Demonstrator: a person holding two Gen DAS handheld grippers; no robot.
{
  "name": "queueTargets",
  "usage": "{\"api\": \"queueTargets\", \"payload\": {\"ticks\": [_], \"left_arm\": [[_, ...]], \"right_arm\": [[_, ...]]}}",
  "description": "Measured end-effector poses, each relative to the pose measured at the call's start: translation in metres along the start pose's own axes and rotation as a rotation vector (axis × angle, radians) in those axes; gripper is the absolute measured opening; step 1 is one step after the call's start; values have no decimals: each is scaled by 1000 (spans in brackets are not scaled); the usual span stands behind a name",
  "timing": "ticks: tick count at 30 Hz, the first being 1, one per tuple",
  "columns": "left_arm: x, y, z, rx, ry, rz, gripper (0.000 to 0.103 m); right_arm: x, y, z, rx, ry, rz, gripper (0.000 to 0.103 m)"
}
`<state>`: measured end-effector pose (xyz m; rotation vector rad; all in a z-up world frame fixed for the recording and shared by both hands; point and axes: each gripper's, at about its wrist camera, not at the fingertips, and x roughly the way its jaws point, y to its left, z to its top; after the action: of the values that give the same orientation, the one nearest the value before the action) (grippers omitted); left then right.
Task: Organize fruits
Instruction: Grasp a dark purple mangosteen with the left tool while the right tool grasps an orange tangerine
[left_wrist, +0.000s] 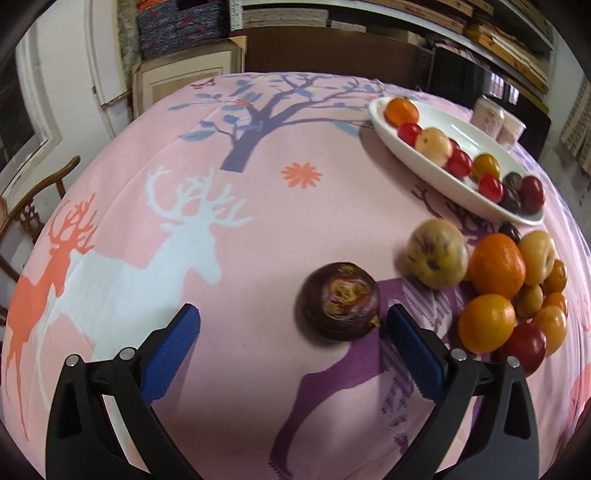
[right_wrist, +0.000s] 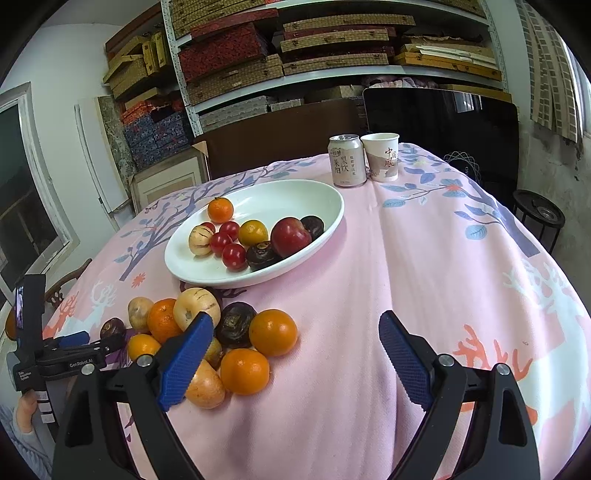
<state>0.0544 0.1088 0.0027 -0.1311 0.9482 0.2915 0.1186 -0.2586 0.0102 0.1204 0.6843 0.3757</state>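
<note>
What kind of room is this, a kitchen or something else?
Probably a storeroom used for dining, not a kitchen. Shelves behind hold stacked woven boxes, and the table wears a pink deer cloth with a fruit plate.

Right wrist view: plate (right_wrist: 325, 229) sits centre frame on the tablecloth (right_wrist: 424, 266), with small fruits grouped in its left and middle part. Can (right_wrist: 346, 161) and paper cup (right_wrist: 382, 156) stand side by side behind the plate, upper centre, cup to the right. Loose fruit pile (right_wrist: 236, 343) lies lower left, in front of the plate. Left wrist view: plate (left_wrist: 424, 162) upper right, pile (left_wrist: 517, 295) right below it, one round fruit (left_wrist: 340, 301) apart, lower centre, left of the pile.
</note>
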Motion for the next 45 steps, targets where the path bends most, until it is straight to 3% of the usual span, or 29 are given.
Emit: {"api": "queueTargets", "payload": {"ticks": [26, 27, 29, 31, 35, 36, 45], "left_arm": [[-2, 0, 0, -12, -16, 8, 99], [-2, 0, 0, -9, -20, 5, 98], [-5, -2, -1, 4, -31, -20, 76], [-7, -4, -1, 17, -41, -26, 63], [-9, -8, -2, 40, -50, -47, 50], [-10, -9, -2, 45, -54, -52, 41], [-15, -7, -8, 45, -50, -75, 41]], "right_arm": [[13, 11, -11, -78, 61, -38, 92], [13, 11, -11, -79, 63, -38, 92], [14, 11, -11, -80, 67, -38, 92], [15, 12, -11, -84, 70, -37, 92], [15, 12, -11, -83, 70, -38, 92], [15, 12, -11, -83, 69, -38, 92], [15, 12, -11, -87, 74, -37, 92]]}}
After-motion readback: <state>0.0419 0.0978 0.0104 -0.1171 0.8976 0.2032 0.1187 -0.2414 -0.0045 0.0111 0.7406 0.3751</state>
